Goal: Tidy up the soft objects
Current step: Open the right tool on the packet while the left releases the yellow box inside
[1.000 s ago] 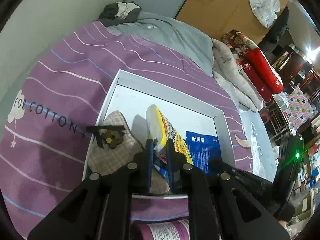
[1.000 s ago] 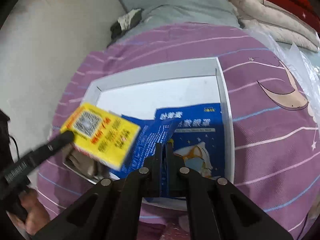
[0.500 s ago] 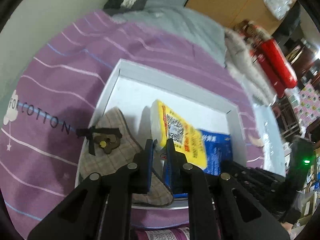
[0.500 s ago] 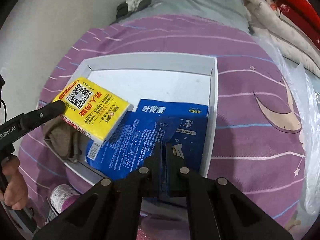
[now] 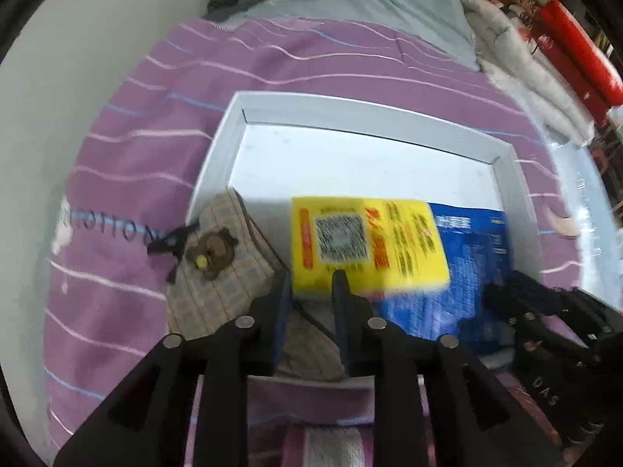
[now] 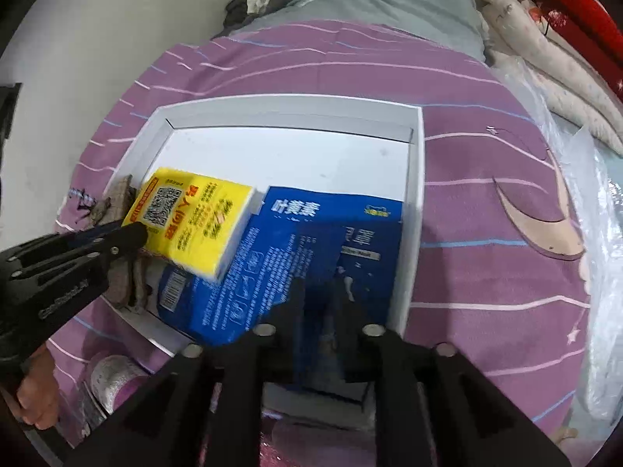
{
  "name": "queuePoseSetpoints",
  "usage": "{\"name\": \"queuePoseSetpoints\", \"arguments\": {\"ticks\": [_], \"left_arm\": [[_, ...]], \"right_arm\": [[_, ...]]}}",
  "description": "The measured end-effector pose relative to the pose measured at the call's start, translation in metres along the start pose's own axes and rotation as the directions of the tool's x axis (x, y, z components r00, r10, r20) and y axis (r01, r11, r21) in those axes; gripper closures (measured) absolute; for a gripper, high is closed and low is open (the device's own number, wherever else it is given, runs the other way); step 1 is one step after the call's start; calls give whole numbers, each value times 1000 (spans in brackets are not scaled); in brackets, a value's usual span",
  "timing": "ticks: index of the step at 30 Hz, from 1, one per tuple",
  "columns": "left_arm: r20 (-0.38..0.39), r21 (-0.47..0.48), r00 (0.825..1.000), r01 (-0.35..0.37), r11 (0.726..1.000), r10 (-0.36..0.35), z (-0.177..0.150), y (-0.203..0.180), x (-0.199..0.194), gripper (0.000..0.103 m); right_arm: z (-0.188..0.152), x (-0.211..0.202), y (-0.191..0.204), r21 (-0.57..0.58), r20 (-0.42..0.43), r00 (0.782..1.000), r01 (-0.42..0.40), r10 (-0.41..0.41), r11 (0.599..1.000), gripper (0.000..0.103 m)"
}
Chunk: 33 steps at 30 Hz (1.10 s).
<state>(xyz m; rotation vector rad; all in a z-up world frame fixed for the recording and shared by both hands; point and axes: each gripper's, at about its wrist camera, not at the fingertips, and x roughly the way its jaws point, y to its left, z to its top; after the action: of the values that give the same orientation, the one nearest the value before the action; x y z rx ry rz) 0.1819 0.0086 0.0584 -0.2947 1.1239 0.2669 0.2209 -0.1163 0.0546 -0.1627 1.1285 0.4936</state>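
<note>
Letting go cleanly is what matters now: both of my grippers are opening over the white tray that sits on the purple bedspread. My left gripper has its jaws parting at the near edge of the yellow packet; the packet's edge lies just at the fingertips, and with the blur I judge the pads are no longer pressing it. My right gripper is spreading too, with the near end of the blue pouch between its fingers, apparently loose. To finish well, I should let each soft pack settle flat before I draw back, and lift straight away along the fingers so neither pack drags out over the tray's rim. The yellow packet rests partly on the blue pouch, so pulling the left gripper sideways could tip it. From the left wrist view I see the plaid fabric piece with its small bear ornament lying in the tray's left part, touching the yellow packet's side; the right wrist view shows only a scrap of it. That right view alone shows the packet's thick white side, a pale roll outside the tray, and my hand.
</note>
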Motion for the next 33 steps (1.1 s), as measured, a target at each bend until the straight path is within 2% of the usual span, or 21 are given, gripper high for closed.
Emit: {"name": "queuePoseSetpoints", "arguments": {"ticks": [2, 3, 4, 5, 7, 9, 10, 11, 14, 16, 20, 22, 24, 26, 28, 30, 31, 33], "left_arm": [[-5, -41, 996, 87, 995, -87, -1, 9, -10, 66], [-1, -54, 994, 109, 993, -109, -1, 11, -15, 63], [7, -67, 993, 122, 990, -122, -1, 14, -20, 55], [23, -76, 993, 117, 990, -115, -1, 18, -27, 51], [67, -76, 994, 94, 993, -89, 0, 22, -39, 51], [112, -76, 990, 89, 993, -80, 2, 24, -48, 52], [115, -76, 990, 95, 993, -86, 4, 24, -49, 56], [112, -72, 989, 107, 992, -99, 8, 23, -47, 68], [92, -45, 977, 199, 979, -195, 20, 12, -36, 78], [70, -7, 970, 235, 972, -234, 29, -1, -25, 82], [24, 76, 970, 241, 967, -244, 42, -32, -3, 87], [-48, 97, 966, 256, 962, -253, 43, -44, 9, 89], [-80, 96, 964, 262, 960, -255, 36, -47, 14, 91], [-80, 117, 971, 234, 965, -226, 27, -49, 15, 91], [-108, 114, 980, 178, 977, -166, 22, -47, 23, 91], [-155, 92, 981, 133, 987, -118, 20, -41, 36, 94], [-157, 78, 981, 123, 989, -110, 20, -37, 38, 98], [-160, 52, 982, 105, 993, -95, 20, -28, 38, 99]], "right_arm": [[-3, -11, -1, 15, 29, 999, -43, 42, 999, 61], [-5, -19, -1, 27, 60, 997, -51, 49, 998, 46], [-8, -25, -1, 38, 82, 996, -50, 46, 998, 35], [-11, -34, -1, 56, 122, 991, -69, 62, 996, 32], [-18, -46, 0, 90, 178, 982, -74, 57, 993, 23], [-25, -52, 3, 128, 219, 975, -74, 45, 989, 23], [-27, -53, 4, 138, 230, 972, -77, 44, 988, 23], [-32, -52, 8, 146, 254, 966, -92, 53, 985, 23], [-41, -46, 17, 159, 295, 951, -139, 87, 977, 23], [-42, -38, 19, 172, 279, 955, -153, 101, 973, 23], [-48, -30, 25, 193, 293, 956, -81, 21, 978, 28], [-50, -25, 26, 193, 278, 960, -43, -13, 980, 29], [-53, -22, 28, 174, 279, 960, -24, -26, 984, 30], [-56, -23, 28, 170, 291, 956, -27, -24, 985, 30], [-56, -22, 27, 174, 297, 955, -36, -17, 984, 30], [-57, -21, 26, 177, 303, 953, -49, -7, 983, 30], [-59, -20, 25, 177, 304, 953, -54, -2, 983, 30], [-60, -19, 22, 181, 305, 952, -73, 14, 981, 30]]}}
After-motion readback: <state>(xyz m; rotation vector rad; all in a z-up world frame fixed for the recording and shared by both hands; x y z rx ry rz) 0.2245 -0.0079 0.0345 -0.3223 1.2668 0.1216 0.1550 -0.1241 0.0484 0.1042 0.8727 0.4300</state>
